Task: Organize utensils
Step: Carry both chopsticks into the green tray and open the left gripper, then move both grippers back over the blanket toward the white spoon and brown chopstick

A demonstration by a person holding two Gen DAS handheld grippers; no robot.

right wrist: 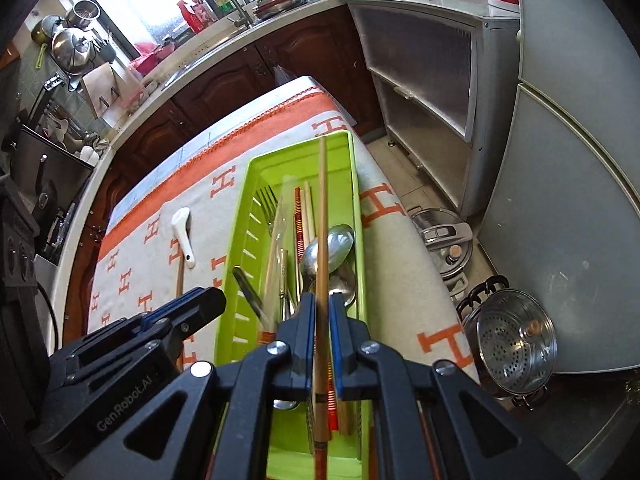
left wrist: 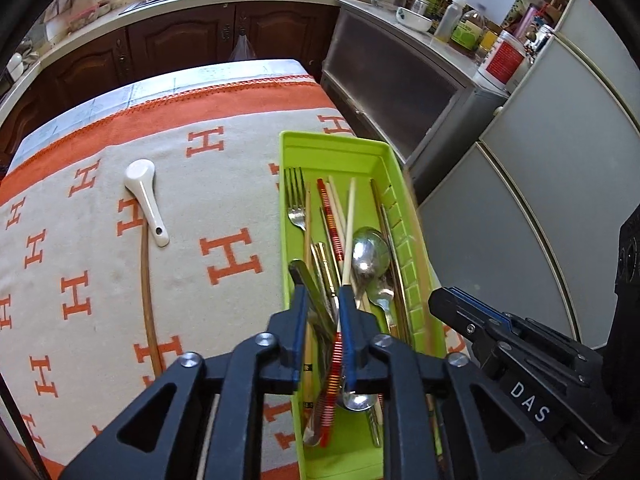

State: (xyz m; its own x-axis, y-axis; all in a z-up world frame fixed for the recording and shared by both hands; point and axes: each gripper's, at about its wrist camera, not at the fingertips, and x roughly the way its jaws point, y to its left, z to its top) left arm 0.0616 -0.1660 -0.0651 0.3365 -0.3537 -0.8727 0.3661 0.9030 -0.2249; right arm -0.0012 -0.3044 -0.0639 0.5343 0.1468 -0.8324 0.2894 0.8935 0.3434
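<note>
A lime-green tray [left wrist: 340, 148] [right wrist: 256, 168] on the orange-and-cream cloth holds a fork, metal spoons, a knife and several chopsticks. My left gripper [left wrist: 322, 294] [right wrist: 208, 300] hangs over the tray's near half with its jaws a little apart. A knife handle and a cream chopstick lie between and below them, not pinched. My right gripper [right wrist: 322, 300] [left wrist: 440, 302] is shut on a long wooden chopstick [right wrist: 322, 220] that points along the tray's right side. A white ceramic spoon [left wrist: 144, 200] [right wrist: 184, 236] and a brown chopstick [left wrist: 148, 300] lie on the cloth to the left.
The tray sits near the table's right edge. Beyond that edge stand a grey fridge [left wrist: 540, 208] and a steel cabinet [left wrist: 400, 92]. On the floor are a steamer pot [right wrist: 512, 344] and a cooker lid [right wrist: 444, 240]. Dark cupboards and a sink counter run behind the table.
</note>
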